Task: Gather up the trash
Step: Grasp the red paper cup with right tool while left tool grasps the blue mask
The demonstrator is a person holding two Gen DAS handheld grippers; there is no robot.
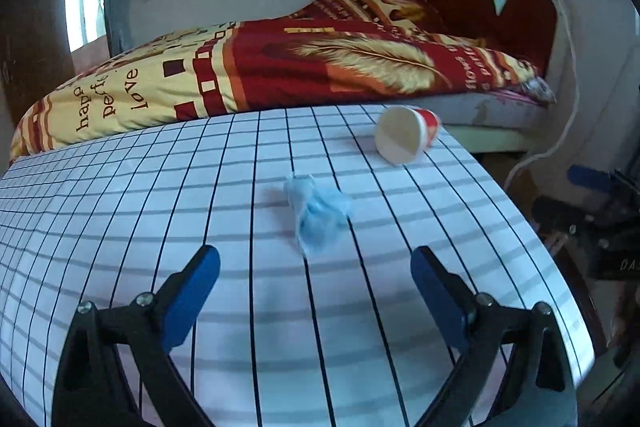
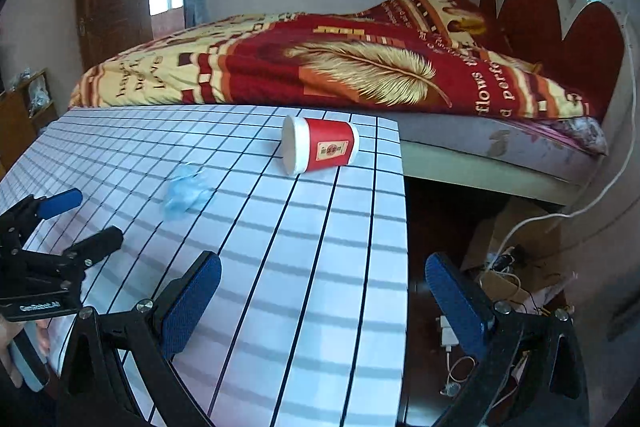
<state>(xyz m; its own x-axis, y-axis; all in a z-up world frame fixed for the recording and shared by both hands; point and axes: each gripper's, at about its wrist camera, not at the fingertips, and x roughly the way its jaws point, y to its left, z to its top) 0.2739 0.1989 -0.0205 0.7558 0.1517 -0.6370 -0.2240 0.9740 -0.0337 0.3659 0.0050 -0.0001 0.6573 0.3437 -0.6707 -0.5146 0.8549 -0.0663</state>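
A crumpled pale blue tissue (image 1: 320, 217) lies on the table's white grid-pattern cloth (image 1: 120, 207), just ahead of my left gripper (image 1: 314, 259). That gripper is open and nothing sits between its blue pads. A red paper cup (image 1: 404, 139) lies on its side near the table's far right corner, its white mouth towards the left gripper. In the right wrist view the cup (image 2: 320, 145) and the tissue (image 2: 186, 195) lie ahead of my right gripper (image 2: 323, 265). It is open and empty, over the table's right edge. The left gripper (image 2: 86, 221) shows at the left, in a person's hand.
A bed with a red and yellow quilt (image 2: 320, 75) runs along the table's far side. Right of the table edge (image 2: 402, 227) the floor holds a cardboard box (image 2: 516, 227), white cables and a charger (image 2: 448, 335). A wooden shelf (image 2: 28, 107) stands far left.
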